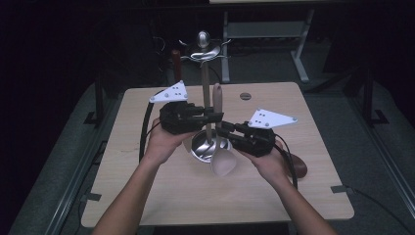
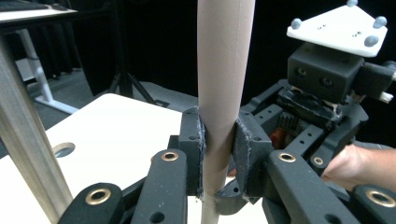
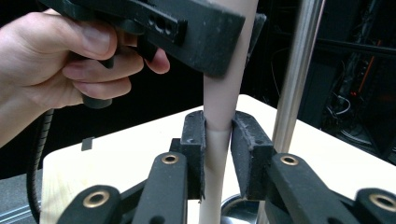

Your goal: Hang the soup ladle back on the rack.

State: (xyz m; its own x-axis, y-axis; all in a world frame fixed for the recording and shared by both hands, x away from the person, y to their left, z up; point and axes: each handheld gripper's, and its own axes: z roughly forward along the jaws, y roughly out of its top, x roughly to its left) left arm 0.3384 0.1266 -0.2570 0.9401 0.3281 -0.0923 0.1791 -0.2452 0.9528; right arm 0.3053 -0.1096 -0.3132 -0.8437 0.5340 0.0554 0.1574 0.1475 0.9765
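The person's forearms come in nearest, one hand on each tool, and both tools meet over the middle of the wooden table (image 1: 147,196). On the left, the left gripper (image 1: 215,115) has its jaws drawn in on the pale beige handle of the serving spoon (image 1: 218,100), the pads pressing it from both sides in its own view (image 2: 219,140). A little to the right and lower, the right gripper (image 1: 222,131) is closed on the same handle just where it narrows (image 3: 217,126), so the spoon stands upright, held in two places, its pale bowl (image 1: 222,162) hanging low just in front of the steel dish. To do this well, I'd say one grip should ease before the other moves, keeping the handle upright and clear of the metal pole (image 1: 205,93) close beside it. The round steel dish (image 1: 203,147) at the foot of the stand looks empty apart from the pole rising out of it. Further right, a dark brown object (image 1: 298,166) lies on the table behind the right hand.
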